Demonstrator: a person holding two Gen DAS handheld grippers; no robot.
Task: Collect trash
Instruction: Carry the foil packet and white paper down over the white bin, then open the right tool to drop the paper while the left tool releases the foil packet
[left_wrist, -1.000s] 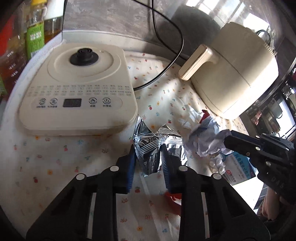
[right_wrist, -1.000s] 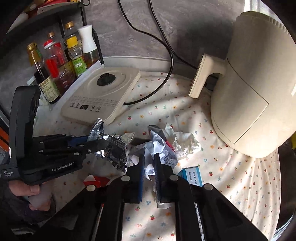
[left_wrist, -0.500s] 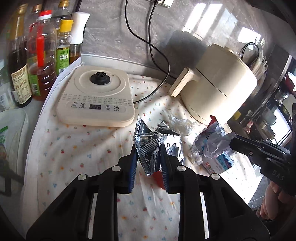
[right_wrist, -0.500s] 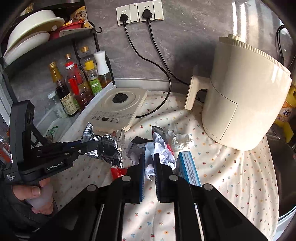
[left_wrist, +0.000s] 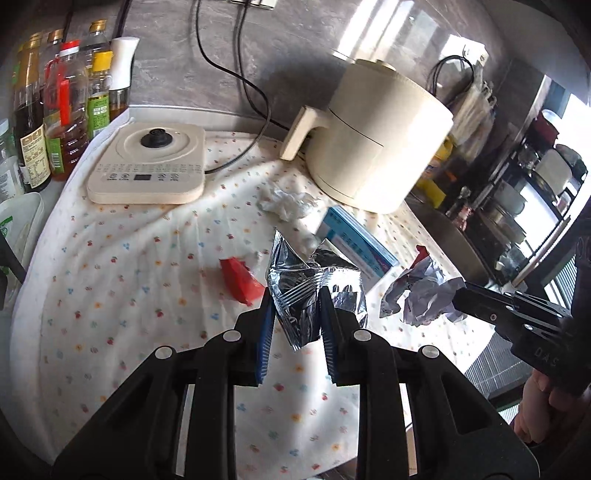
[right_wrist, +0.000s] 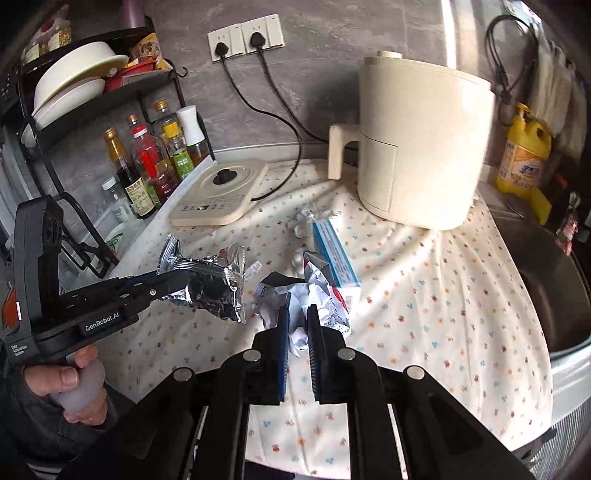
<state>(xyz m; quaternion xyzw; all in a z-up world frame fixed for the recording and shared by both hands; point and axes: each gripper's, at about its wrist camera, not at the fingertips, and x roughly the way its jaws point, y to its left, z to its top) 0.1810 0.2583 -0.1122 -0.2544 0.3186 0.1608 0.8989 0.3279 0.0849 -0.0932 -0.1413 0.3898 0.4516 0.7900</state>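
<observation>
Meanwhile, the left gripper (left_wrist: 295, 306), at lower centre of its own view, pinches a crumpled silver foil wrapper (left_wrist: 314, 291) between its fingers above the floral-clothed desk (left_wrist: 129, 277). At right, the right gripper (right_wrist: 297, 321) clamps a crumpled paper wad (right_wrist: 317, 295). Behind them a red scrap (left_wrist: 240, 278), blue box (left_wrist: 358, 247) and white tissue (left_wrist: 284, 201) lie on the cloth.

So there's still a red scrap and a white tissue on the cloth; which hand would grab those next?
Neither yet: both are full. The left gripper clamps the foil packet, the right gripper the crumpled paper. Once emptied, probably the left; the red scrap lies on its side.
</observation>
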